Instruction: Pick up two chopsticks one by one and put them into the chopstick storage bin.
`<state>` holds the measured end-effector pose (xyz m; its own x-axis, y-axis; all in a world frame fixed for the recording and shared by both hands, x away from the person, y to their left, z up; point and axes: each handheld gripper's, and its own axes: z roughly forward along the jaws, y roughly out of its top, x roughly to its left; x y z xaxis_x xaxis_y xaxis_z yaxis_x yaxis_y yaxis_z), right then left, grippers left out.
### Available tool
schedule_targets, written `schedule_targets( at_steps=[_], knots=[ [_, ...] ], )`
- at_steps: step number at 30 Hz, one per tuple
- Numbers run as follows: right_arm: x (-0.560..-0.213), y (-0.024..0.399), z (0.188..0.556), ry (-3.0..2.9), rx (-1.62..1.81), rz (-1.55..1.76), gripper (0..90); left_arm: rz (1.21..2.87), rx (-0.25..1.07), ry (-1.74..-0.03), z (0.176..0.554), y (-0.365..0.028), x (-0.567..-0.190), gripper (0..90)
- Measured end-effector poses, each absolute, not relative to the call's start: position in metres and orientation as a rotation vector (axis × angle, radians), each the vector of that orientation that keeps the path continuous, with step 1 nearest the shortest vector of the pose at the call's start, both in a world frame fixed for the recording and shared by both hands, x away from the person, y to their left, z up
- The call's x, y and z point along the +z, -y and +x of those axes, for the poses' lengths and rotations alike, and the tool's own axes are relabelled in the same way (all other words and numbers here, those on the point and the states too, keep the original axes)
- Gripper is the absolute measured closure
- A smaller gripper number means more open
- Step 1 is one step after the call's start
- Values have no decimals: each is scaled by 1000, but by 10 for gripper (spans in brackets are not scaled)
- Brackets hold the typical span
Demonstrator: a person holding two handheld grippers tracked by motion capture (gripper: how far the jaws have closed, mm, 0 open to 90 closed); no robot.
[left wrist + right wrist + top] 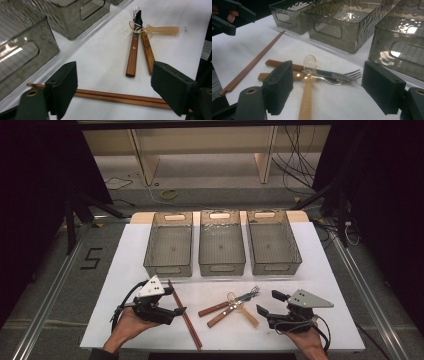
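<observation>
Three bins [221, 243] are lined up across the upper centre of the high view on a white table [320, 285]. At lower left the left gripper [169, 301] is held spread over the chopsticks [185, 315], gripping nothing. At lower right the right gripper [271, 303] is likewise held wide and empty beside the fork [247, 295], knife [225, 315] and spoon [243, 310], which are piled at lower centre.

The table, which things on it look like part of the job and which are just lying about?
Likely the job:
pair of reddish-brown wooden chopsticks
wooden-handled fork
wooden-handled knife
translucent amber plastic spoon
three clear grey plastic bins

Lying about:
yellow-green ring on the floor
black cables
</observation>
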<state>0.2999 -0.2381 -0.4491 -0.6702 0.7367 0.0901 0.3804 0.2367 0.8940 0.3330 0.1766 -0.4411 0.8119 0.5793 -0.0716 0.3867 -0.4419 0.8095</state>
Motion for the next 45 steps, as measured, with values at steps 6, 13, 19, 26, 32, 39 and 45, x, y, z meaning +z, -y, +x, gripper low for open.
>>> schedule_targets(
  at_steps=[6,13,19,26,32,39,45],
  knots=[
    [-450,237,301,-2176,1403,1033,261,2223,252,-648,339,-168,-437,262],
    [-451,237,302,-2187,1400,1032,261,2307,226,-643,344,-160,-441,359],
    [-451,236,302,-2190,1397,1037,262,2330,205,-791,348,-149,-446,381],
    [-451,236,302,-2192,1403,1036,264,2344,196,-853,351,-148,-454,366],
    [-451,235,302,-2198,1400,1034,264,2379,185,-785,352,-146,-454,402],
    [-452,236,302,-2200,1403,1035,265,2452,139,-645,353,-144,-456,424],
    [-452,236,302,-2201,1402,1036,266,2505,120,-531,354,-143,-461,400]
  ],
)
